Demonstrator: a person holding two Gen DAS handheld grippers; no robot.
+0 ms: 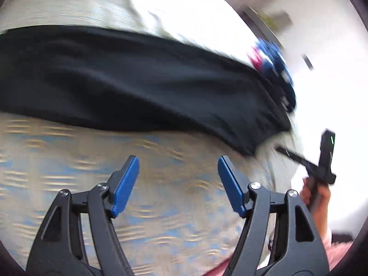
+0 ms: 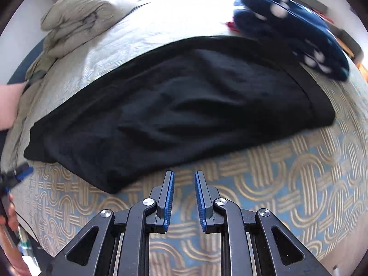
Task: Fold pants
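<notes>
Where the patterned bedspread (image 2: 287, 184) covered the bed, the black pants (image 2: 179, 112) lay folded into a broad band across it, rumpled with soft ridges, a stitched hem visible at the right end in the right wrist view. In the left wrist view the same pants (image 1: 128, 85) appeared as a dark strip running from the left edge to a blunt end at the right, blurred.

Item, left gripper (image 1: 178, 168): jaws spread wide, nothing between the blue pads, hanging over bare bedspread just short of the pants' near edge.

Item, right gripper (image 2: 184, 181): jaws parted by a narrow gap, nothing between them, likewise above bare bedspread, just beside the near edge of the pants.

Item, dark blue garment with pale spots (image 2: 292, 27): lying at the far right end of the pants, touching or overlapping their edge; something red (image 2: 231, 26) showed beside it.

Item, beige bundle of bedding (image 2: 85, 16): at the far left corner of the bed, well apart from the pants.

Item, a hand (image 1: 318, 197) gripping a black handle, at the right edge of the left wrist view.
</notes>
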